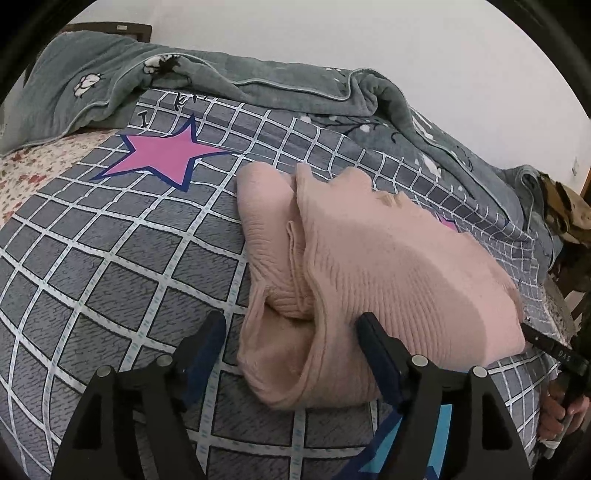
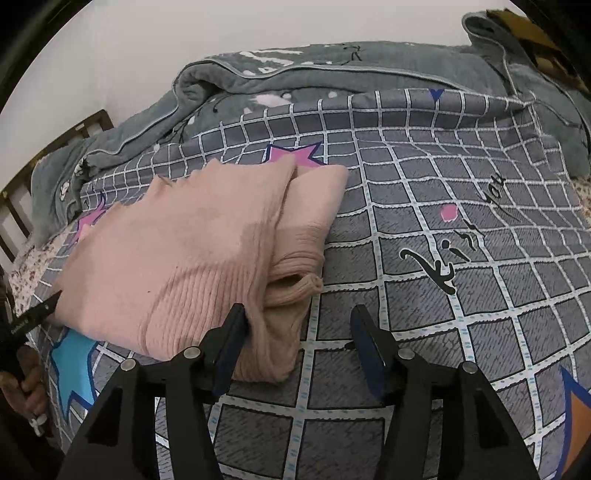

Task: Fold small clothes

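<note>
The left gripper [image 1: 291, 325] is standing with its two jaws spread, nothing pinched between them. Its right finger is resting against the near edge of the pink knit sweater [image 1: 369, 266], and its left finger is hovering over bare cover beside the garment. The right gripper [image 2: 299, 319] is also standing spread and pinching nothing; its left finger is touching the sweater's near corner [image 2: 177, 266], while its right finger is hanging over the cover, apart from the knit.

One sweater is lying here, folded into a thick bundle on the grey checked bedcover [image 1: 110, 266]. It is showing a ribbed knit, pale pink, with one layer lapping over another and a rolled ribbed edge bulging out of the fold on the near side.

In the left wrist view the other tool is reaching in at the far right edge of the sweater, with a hand [image 1: 557, 417] gripping its handle; the right wrist view is showing the matching hand [image 2: 29, 384] at its left edge.

Two pink stars are showing on the cover in the left wrist view, one large [image 1: 162, 155] and one mostly hidden behind the sweater. One grey-green quilt [image 1: 258, 77] is lying bunched along the far side of the bed, against a white wall [image 1: 369, 33].
</note>
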